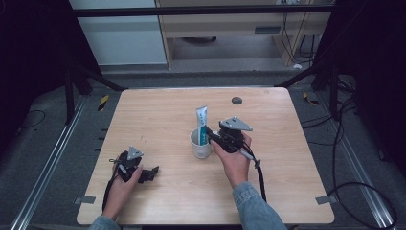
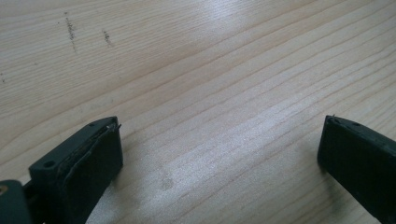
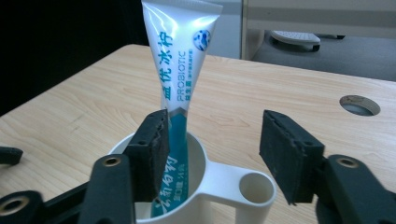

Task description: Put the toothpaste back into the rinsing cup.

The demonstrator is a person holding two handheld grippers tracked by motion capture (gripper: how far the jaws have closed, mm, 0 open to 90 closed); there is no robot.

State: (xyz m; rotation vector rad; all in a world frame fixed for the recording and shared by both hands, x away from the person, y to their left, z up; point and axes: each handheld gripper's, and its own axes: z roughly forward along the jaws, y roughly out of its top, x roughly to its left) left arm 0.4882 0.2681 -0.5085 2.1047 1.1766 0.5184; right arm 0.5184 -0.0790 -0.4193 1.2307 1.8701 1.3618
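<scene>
A white and teal toothpaste tube (image 1: 202, 120) stands upright in a white cup (image 1: 200, 149) near the middle of the wooden table (image 1: 163, 115). My right gripper (image 1: 210, 136) hovers at the cup's right side. In the right gripper view the tube (image 3: 180, 70) leans beside the left pad, and the right pad stands well clear of it above the cup's handle (image 3: 252, 186). The right gripper (image 3: 215, 126) is open. My left gripper (image 1: 152, 172) rests near the table's front left, open, with bare wood between its jaws in the left gripper view (image 2: 219, 126).
A round grey cable hole (image 1: 236, 100) sits near the table's far edge, also visible in the right gripper view (image 3: 359, 105). Metal rails and cables run along the floor on both sides of the table.
</scene>
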